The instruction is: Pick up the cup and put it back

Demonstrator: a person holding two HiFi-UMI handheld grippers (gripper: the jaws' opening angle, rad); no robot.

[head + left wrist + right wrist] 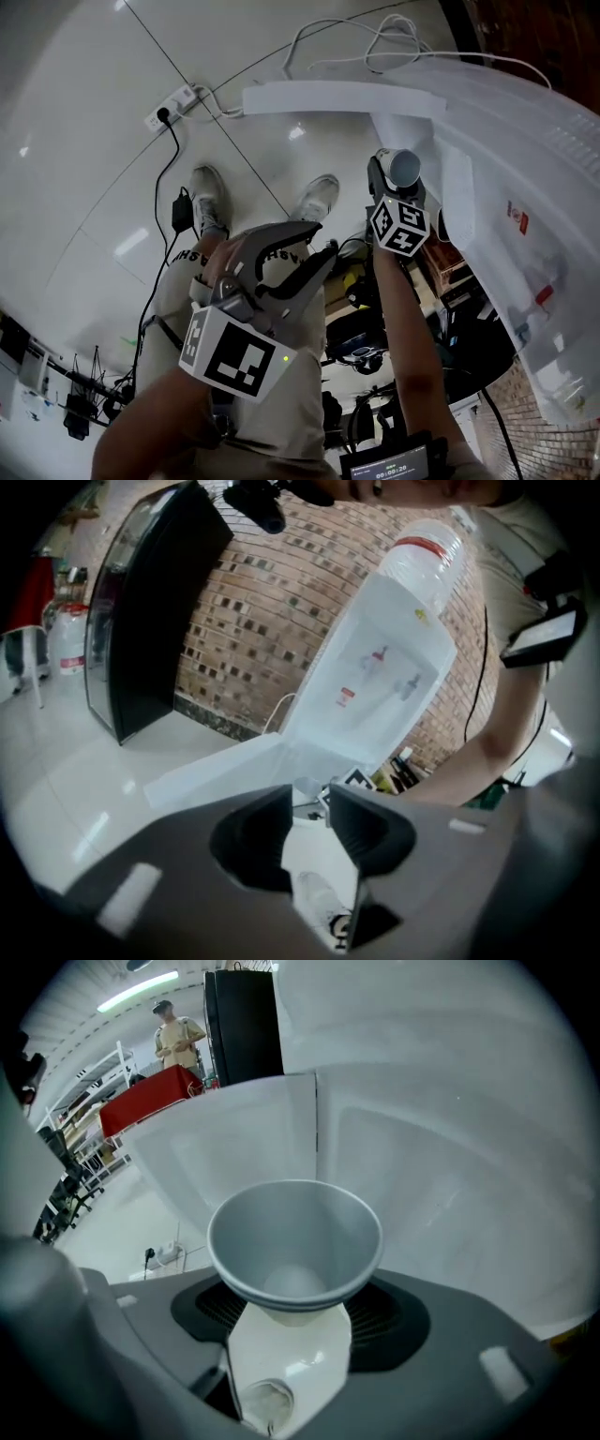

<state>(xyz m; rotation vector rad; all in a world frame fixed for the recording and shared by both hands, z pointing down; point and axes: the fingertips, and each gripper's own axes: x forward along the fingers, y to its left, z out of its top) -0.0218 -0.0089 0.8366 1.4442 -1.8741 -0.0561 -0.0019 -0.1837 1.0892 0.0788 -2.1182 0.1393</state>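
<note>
A pale grey paper cup (295, 1241) sits upright between the jaws of my right gripper (298, 1314), which is shut on its lower part. Its empty mouth faces the camera. In the head view the cup (405, 166) and right gripper (397, 178) hover just in front of the white water dispenser (525, 187). My left gripper (319, 246) hangs lower, over the person's legs, and is open with nothing between its jaws. In the left gripper view, the left gripper (309, 803) points toward the dispenser (375, 677), and the cup (305, 789) shows small through the gap.
A power strip (173, 105) and cables lie on the glossy white floor beyond the person's shoes (211, 197). A black cabinet (150, 602) stands against the brick wall left of the dispenser. Far back are a standing person (178, 1040) and a red table (150, 1101).
</note>
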